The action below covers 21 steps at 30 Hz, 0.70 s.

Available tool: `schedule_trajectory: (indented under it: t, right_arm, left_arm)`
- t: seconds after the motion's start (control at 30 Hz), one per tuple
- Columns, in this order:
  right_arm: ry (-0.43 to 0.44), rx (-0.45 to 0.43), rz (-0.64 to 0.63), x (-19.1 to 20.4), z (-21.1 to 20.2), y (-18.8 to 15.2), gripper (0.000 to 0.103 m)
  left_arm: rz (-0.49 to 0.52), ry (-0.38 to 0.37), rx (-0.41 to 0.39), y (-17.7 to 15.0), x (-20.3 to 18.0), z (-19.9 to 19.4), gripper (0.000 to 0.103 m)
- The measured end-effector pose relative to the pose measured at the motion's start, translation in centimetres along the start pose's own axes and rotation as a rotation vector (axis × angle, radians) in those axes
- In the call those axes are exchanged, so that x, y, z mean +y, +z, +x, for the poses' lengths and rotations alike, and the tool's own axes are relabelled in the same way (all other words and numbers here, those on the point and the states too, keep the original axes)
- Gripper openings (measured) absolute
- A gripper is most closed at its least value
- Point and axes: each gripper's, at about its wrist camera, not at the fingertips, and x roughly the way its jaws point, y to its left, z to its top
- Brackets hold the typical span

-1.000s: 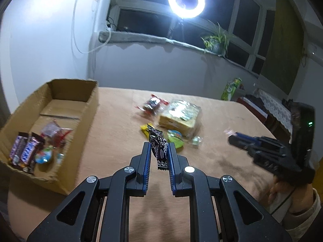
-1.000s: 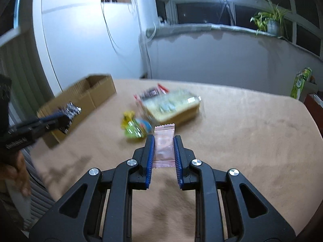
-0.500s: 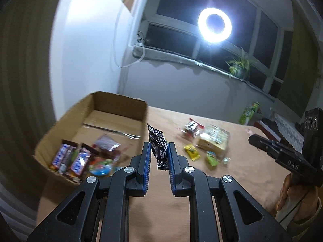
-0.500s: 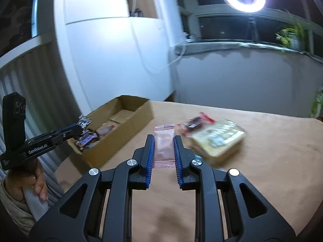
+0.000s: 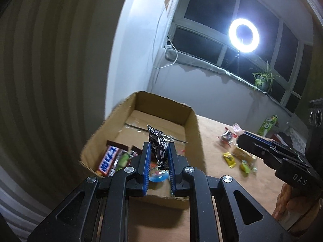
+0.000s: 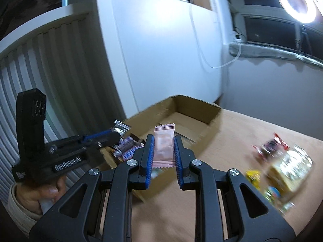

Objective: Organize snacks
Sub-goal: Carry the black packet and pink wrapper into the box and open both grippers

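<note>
My left gripper [image 5: 158, 151] is shut on a black snack packet [image 5: 157, 146] with white print, held upright over the near end of the open cardboard box [image 5: 192, 121]. Chocolate bars [image 5: 110, 159] and other wrapped sweets lie in the box's near end. My right gripper [image 6: 164, 144] is shut on a pink sachet [image 6: 163, 147], just short of the same box [image 6: 214, 119]. In the right wrist view the left gripper [image 6: 113, 135] shows at the left with its packet's silvery end. In the left wrist view the right gripper [image 5: 242, 137] reaches in from the right.
Loose snacks stay on the tan table [image 5: 214, 141]: a red-and-black packet [image 5: 227, 136], a large clear bag [image 6: 290, 167], a yellow sweet [image 5: 229, 159] and green ones [image 5: 245, 164]. A ribbed wall panel [image 5: 50, 80] stands close on the left. A ring light [image 5: 243, 35] glares at the window.
Both grippers swung left from the snack pile toward the box, each still holding its packet. The box now sits right under the left gripper and just ahead of the right one.
</note>
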Motion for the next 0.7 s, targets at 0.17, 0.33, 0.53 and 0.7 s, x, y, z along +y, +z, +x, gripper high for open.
schedule_trajectory:
  t: [0.17, 0.33, 0.53, 0.7]
  right_arm:
    - [0.037, -0.001, -0.022, 1.7, 3.1, 1.6, 0.02]
    - [0.042, 0.075, -0.024, 1.6, 6.6, 1.1, 0.032]
    - [-0.013, 0.039, 0.017, 0.1, 4.1, -1.6, 0.052]
    - [-0.082, 0.011, 0.004, -0.3, 2.1, -3.0, 0.066]
  left_arm:
    - [0.0, 0.007, -0.001, 0.7, 1.0, 0.6, 0.015]
    - [-0.027, 0.05, 0.044, 0.5, 2.5, 2.2, 0.039]
    - [-0.061, 0.055, 0.02, -0.8, 3.2, 0.3, 0.057]
    - [-0.053, 0.057, 0.001, -0.8, 2.8, -0.4, 0.068]
